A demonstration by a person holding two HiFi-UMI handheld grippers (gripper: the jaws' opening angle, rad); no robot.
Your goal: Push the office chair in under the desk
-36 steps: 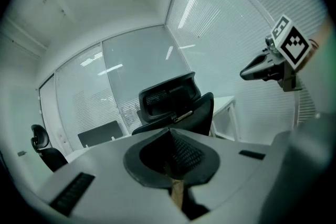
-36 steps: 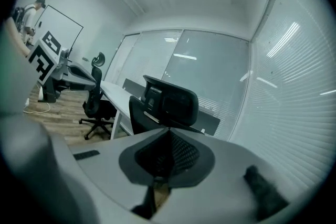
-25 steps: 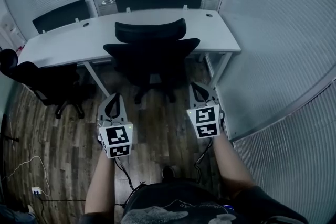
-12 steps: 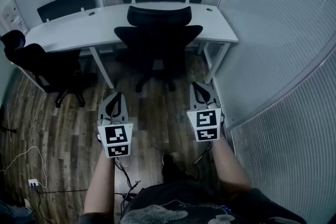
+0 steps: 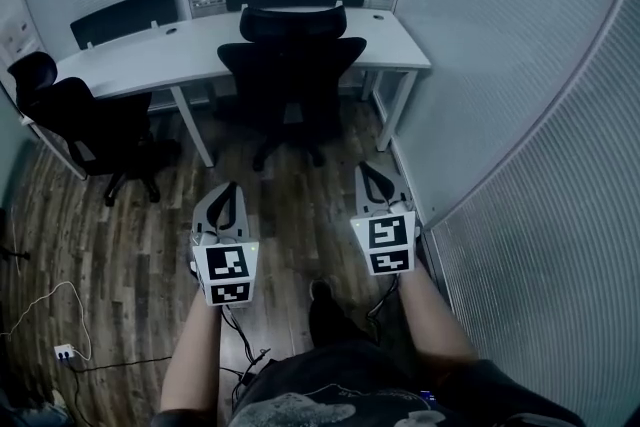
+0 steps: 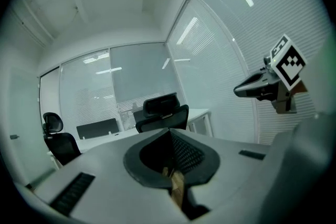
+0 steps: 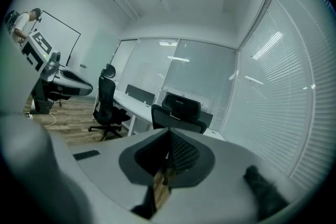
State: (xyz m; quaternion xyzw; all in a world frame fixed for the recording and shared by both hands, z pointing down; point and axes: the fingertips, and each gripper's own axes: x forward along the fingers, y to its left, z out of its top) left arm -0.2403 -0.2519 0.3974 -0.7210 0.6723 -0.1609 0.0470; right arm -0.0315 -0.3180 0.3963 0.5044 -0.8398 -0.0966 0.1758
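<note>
The left gripper [image 5: 224, 200] and right gripper [image 5: 374, 183] had their jaws pressed together on nothing, held side by side, probably to serve as blunt pushers. Well ahead of them stood the black office chair [image 5: 291, 65]. Its high back faced the person, and it sat at the white desk [image 5: 140, 67] with its seat seemingly partly under.

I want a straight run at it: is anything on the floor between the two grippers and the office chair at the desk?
Nothing visible. Bare wood floor lies between the left gripper, the right gripper and the office chair. The other black chair stands off to the left, at the desk's far end.
</note>
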